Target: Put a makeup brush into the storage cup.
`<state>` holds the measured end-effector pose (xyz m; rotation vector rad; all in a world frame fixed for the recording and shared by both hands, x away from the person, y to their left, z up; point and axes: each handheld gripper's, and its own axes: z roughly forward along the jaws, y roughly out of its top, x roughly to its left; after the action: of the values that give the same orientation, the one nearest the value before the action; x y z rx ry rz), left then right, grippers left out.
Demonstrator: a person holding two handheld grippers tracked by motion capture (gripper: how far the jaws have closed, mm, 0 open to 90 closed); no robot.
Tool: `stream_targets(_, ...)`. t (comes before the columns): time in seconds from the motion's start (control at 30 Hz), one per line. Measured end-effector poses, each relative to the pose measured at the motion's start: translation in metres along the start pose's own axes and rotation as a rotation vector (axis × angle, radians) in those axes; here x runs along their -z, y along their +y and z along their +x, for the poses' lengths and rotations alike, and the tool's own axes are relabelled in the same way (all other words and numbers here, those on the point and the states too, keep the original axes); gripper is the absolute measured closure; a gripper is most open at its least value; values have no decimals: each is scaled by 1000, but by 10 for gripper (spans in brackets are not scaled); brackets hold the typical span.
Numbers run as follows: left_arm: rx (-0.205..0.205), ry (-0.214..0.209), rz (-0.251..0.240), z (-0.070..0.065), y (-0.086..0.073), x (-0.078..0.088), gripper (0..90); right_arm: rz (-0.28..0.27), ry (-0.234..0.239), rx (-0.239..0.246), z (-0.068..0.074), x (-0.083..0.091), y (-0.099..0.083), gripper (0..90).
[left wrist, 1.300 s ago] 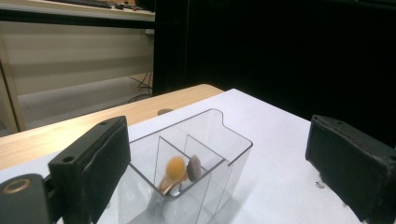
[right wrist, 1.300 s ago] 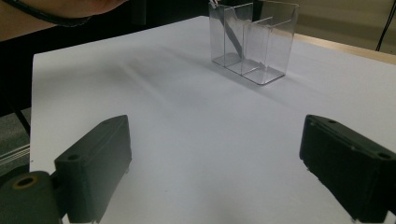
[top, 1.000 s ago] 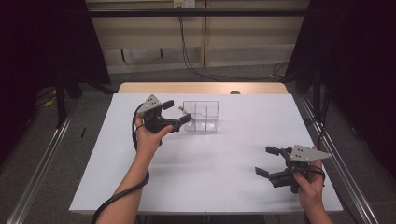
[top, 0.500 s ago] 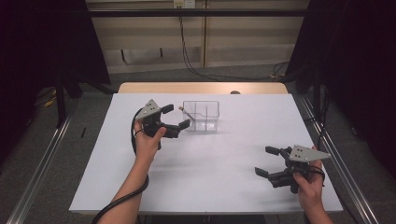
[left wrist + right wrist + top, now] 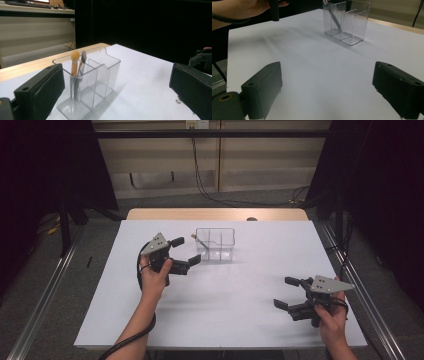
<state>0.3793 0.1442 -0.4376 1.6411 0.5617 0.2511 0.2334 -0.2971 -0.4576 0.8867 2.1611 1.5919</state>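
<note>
A clear plastic organizer (image 5: 216,245) with three compartments stands on the white table top, back of centre. Two makeup brushes (image 5: 75,65) stand bristles up in its end compartment (image 5: 67,75); one brush tip (image 5: 195,238) pokes out at its left. My left gripper (image 5: 186,250) is open and empty, just left of and in front of the organizer, jaws pointing at it. My right gripper (image 5: 284,292) hovers open and empty near the front right of the table. In the right gripper view the organizer (image 5: 347,20) is far ahead, beyond the wide jaws.
A white sheet (image 5: 225,310) covers the table, with a wooden strip (image 5: 215,214) along the back edge and a small dark object (image 5: 251,219) on it. Metal rails (image 5: 45,290) run along both sides. The person's left hand (image 5: 242,7) shows in the right gripper view.
My left gripper has drawn back a little from the organizer, toward the person. The right gripper has stayed put.
</note>
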Motion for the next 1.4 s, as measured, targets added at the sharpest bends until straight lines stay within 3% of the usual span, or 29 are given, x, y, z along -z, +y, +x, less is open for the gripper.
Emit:
stream_targets(0.2, 5, -9, -9, -2, -3, 9, 0, -1, 0, -5, 1, 0, 0, 87)
stream_targets(0.63, -40, -4, 17, -2, -6, 27, 0, -6, -3, -13, -1, 1, -1, 87)
stream_targets(1.4, -34, -31, 61, -5, -20, 51, 0, -3, -8, -19, -3, 1, -3, 87)
